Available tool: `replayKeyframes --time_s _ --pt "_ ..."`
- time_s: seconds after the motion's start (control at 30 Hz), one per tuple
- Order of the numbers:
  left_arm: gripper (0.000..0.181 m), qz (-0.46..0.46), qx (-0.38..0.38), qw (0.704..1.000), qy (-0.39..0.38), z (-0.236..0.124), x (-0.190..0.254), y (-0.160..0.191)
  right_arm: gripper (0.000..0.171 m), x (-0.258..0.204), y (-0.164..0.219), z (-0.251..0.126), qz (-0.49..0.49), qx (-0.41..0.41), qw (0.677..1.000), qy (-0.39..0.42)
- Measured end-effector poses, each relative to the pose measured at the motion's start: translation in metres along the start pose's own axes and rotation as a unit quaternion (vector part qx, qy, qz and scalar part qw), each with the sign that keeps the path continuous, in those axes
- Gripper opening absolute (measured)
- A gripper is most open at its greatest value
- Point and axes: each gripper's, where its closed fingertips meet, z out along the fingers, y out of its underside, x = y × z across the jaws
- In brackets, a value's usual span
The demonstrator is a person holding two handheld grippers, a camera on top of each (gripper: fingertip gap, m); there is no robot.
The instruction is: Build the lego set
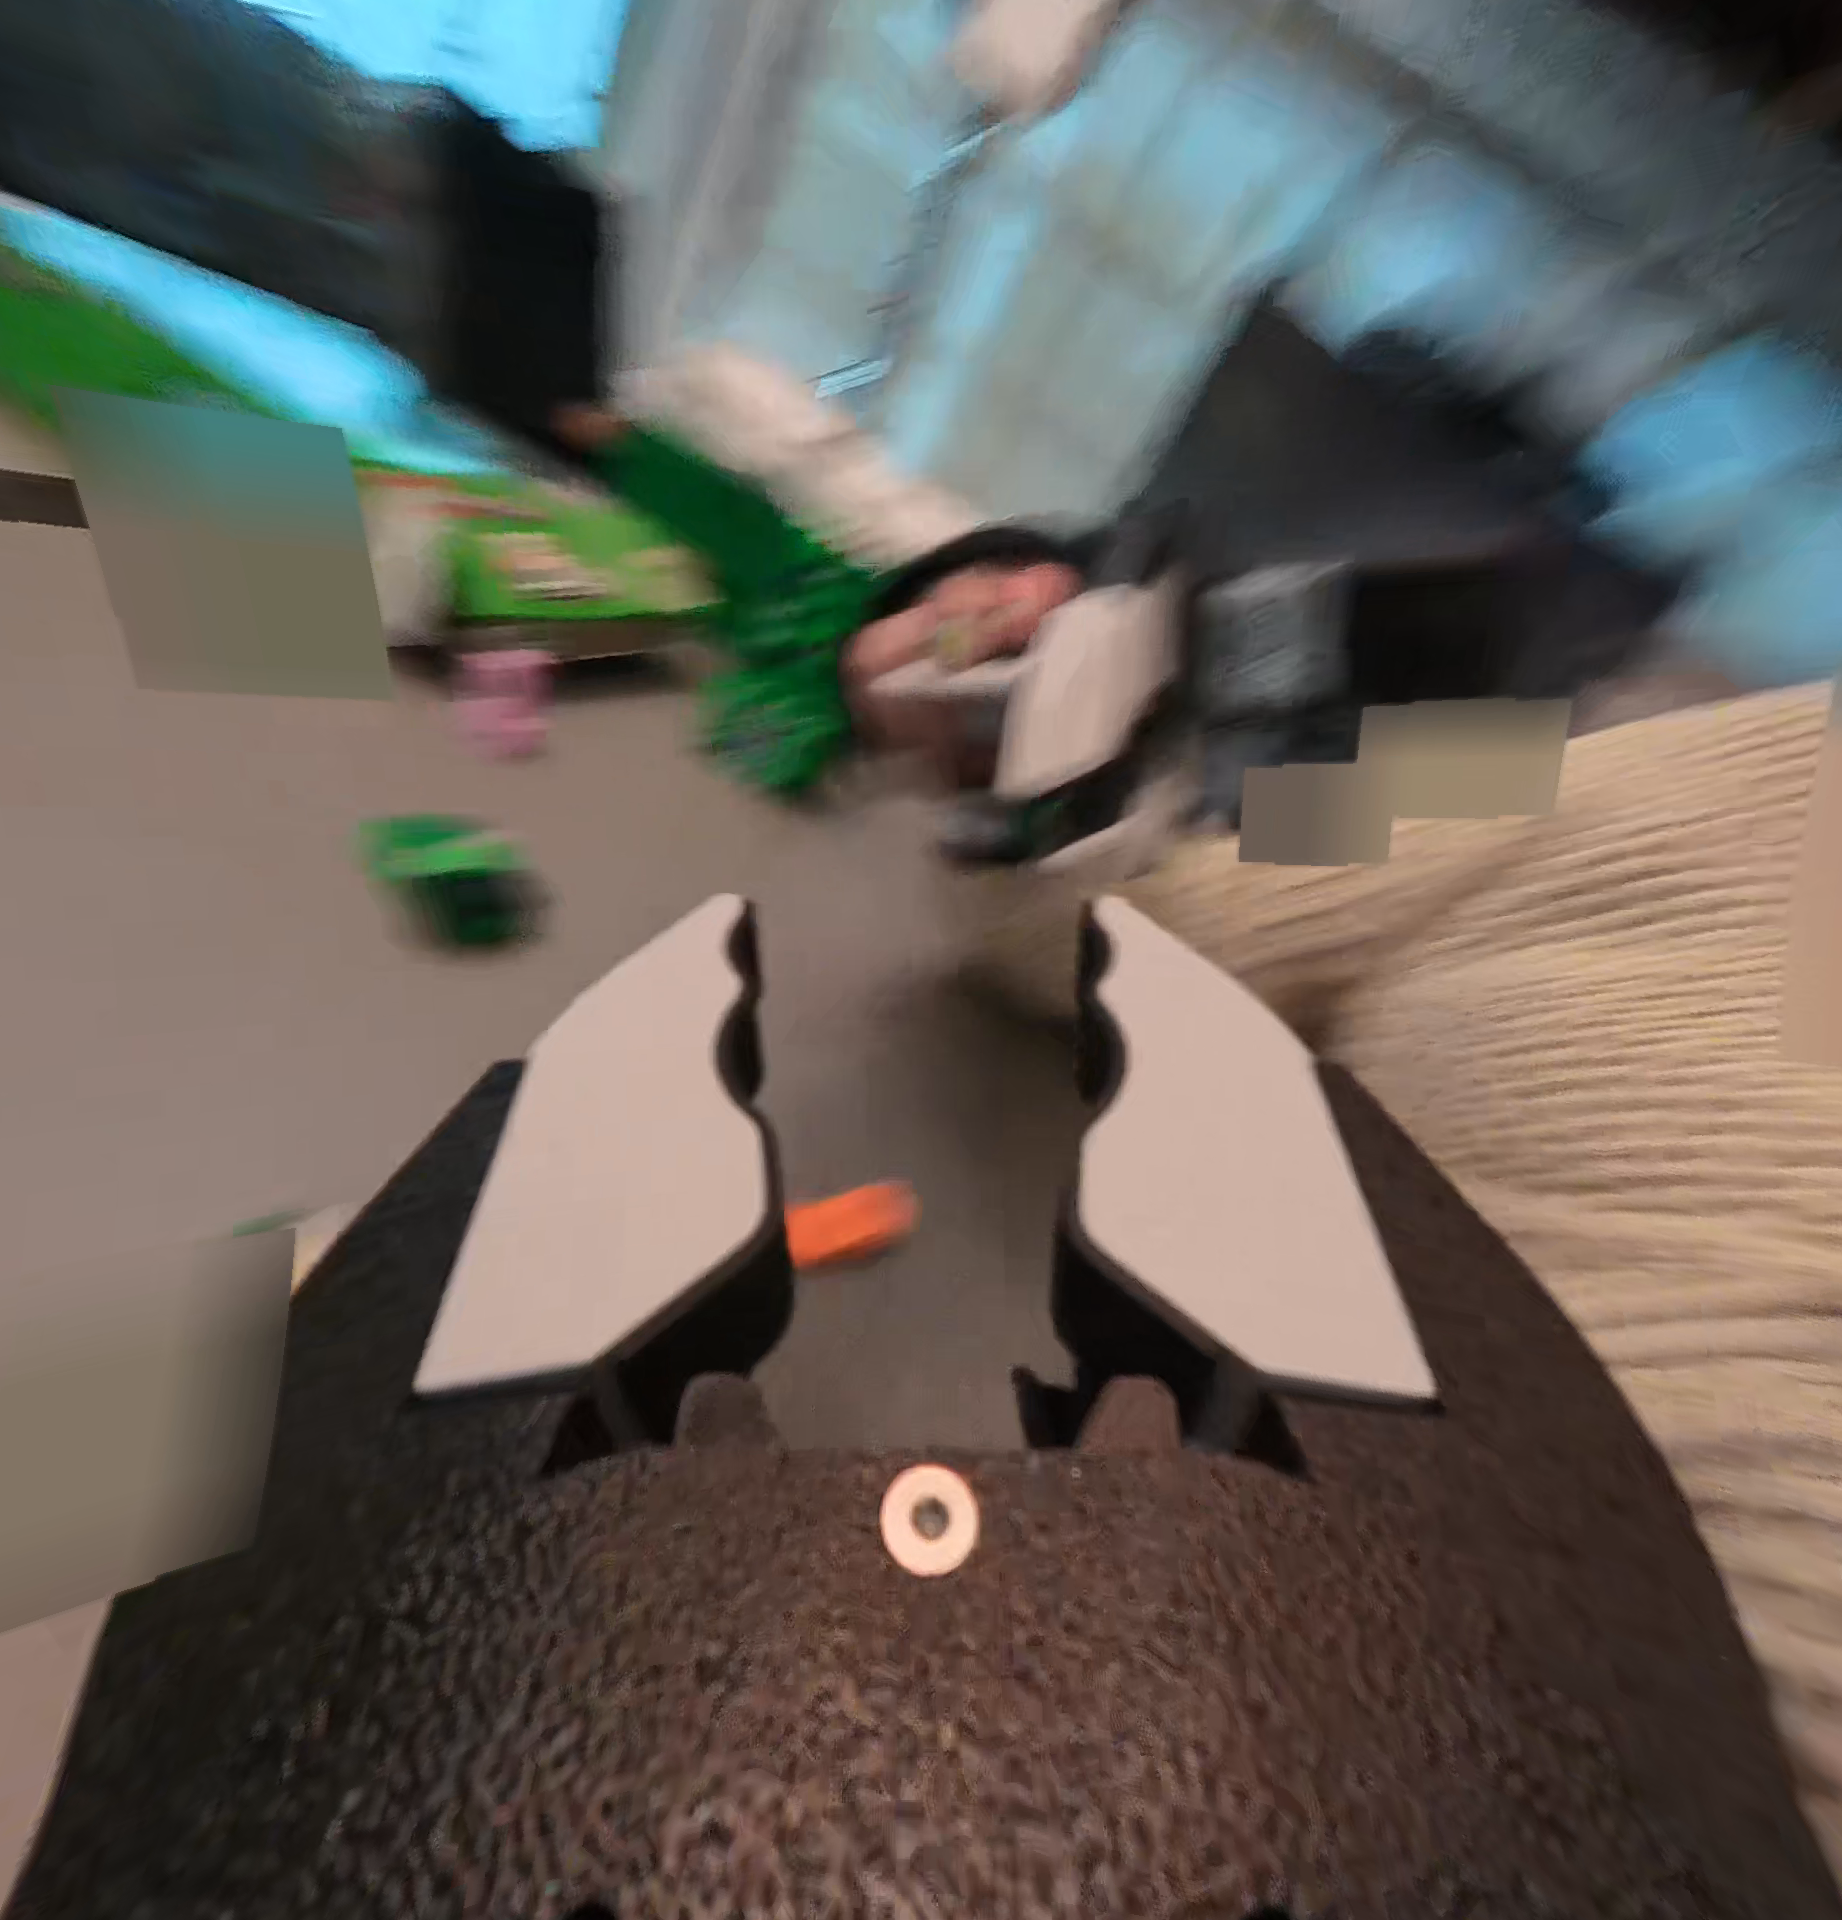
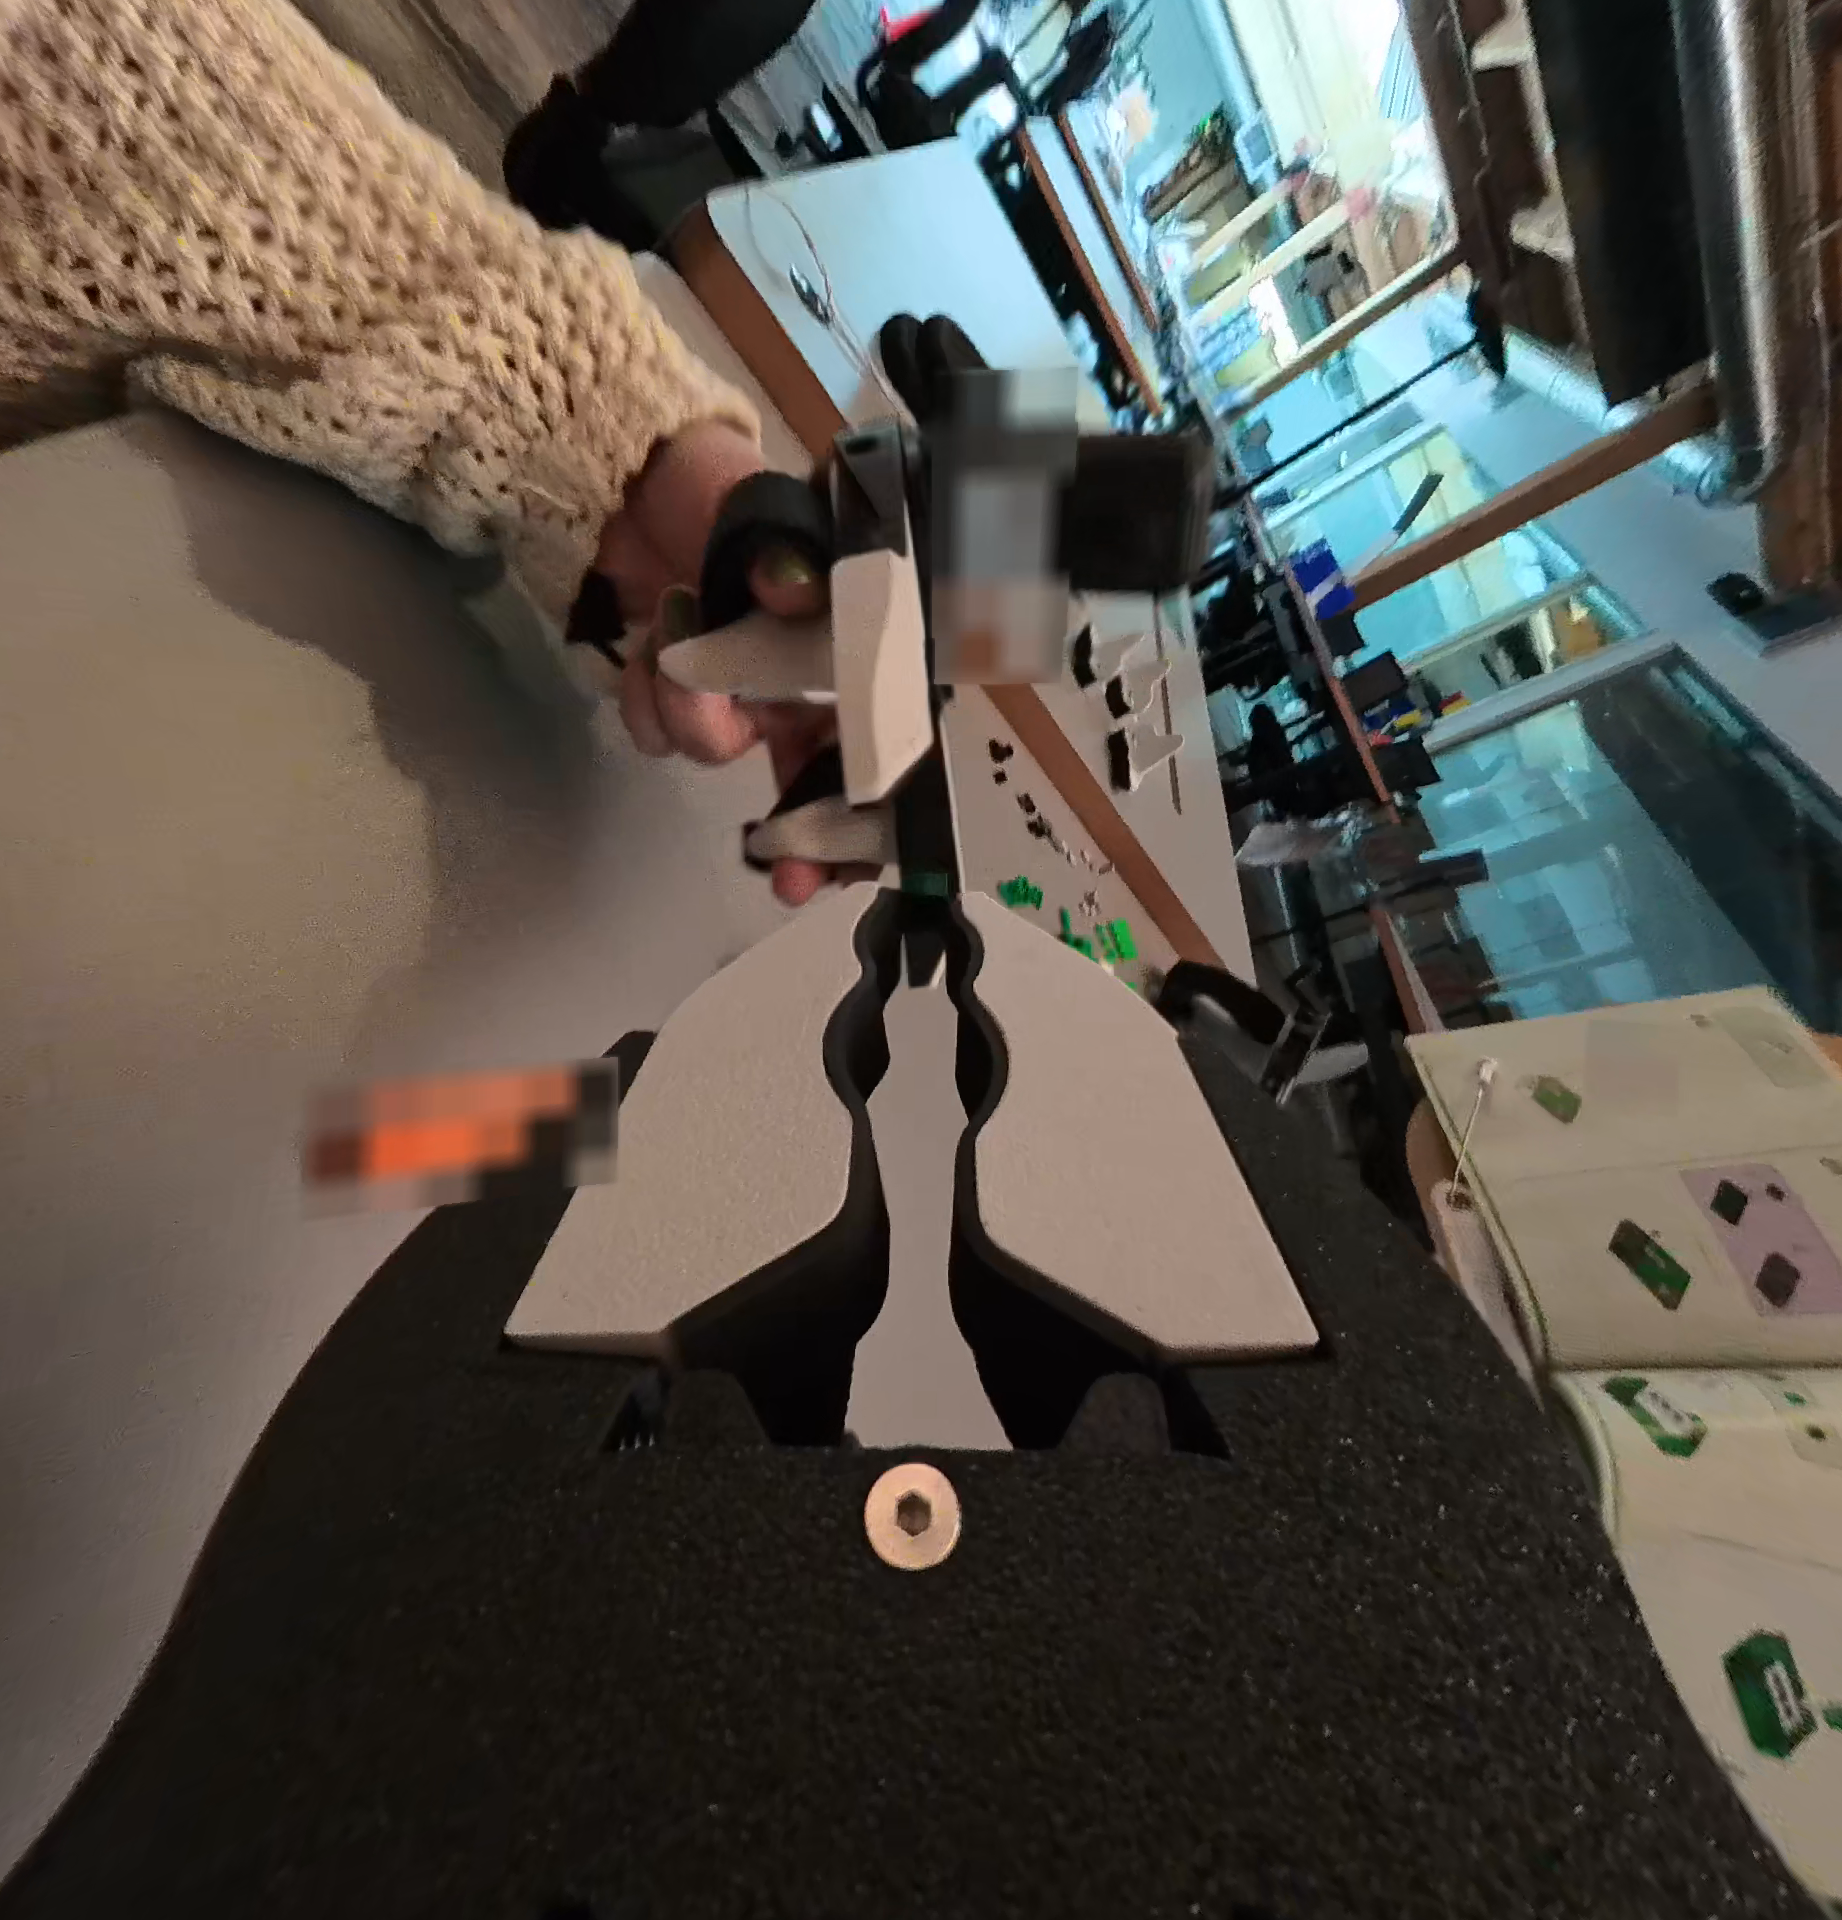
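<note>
The left gripper [image 1: 917, 935] has its jaws spread with nothing between them, above the grey table [image 1: 221, 987] and an orange brick [image 1: 852, 1224]. Farther off, the right gripper [image 2: 917, 940] is nearly closed on a small green lego piece [image 2: 927, 885]; loose green bricks [image 2: 1099, 935] lie beyond.

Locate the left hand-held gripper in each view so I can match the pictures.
Left wrist view: the left hand-held gripper fills the lower centre foreground, its fingers apart.
Right wrist view: the left hand-held gripper is at upper centre, farther off, held by a hand in a cream knit sleeve, just past the right hand-held gripper.
Shared landmark: the grey table.
</note>
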Motion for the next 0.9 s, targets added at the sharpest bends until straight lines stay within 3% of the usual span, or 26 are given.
replayKeyframes --time_s 0.1,0.17,0.3,0.43,0.57,0.9 --pt "0.065 0.142 -0.066 0.967 -0.202 -0.031 -0.048 0.005 0.008 0.003 0.015 -0.001 0.02 -0.031 0.999 -0.007" --pt "0.061 0.215 -0.125 0.933 -0.259 -0.048 -0.063 0.013 0.008 0.002 0.023 -0.002 0.033 -0.044 0.998 -0.017" --pt "0.075 0.219 -0.231 0.913 -0.256 -0.059 -0.081 0.043 0.008 -0.002 0.034 -0.002 0.071 -0.051 0.995 -0.04" --pt "0.072 0.251 -0.281 0.886 -0.269 -0.063 -0.101 0.053 0.008 -0.007 0.04 -0.002 0.081 -0.062 0.993 -0.053" --pt "0.063 0.232 -0.297 0.893 -0.244 -0.059 -0.108 0.057 0.008 -0.011 0.044 0.0 0.081 -0.065 0.993 -0.061" --pt "0.052 0.233 -0.351 0.873 -0.246 -0.06 -0.121 0.069 0.008 -0.02 0.053 0.002 0.092 -0.075 0.99 -0.08"
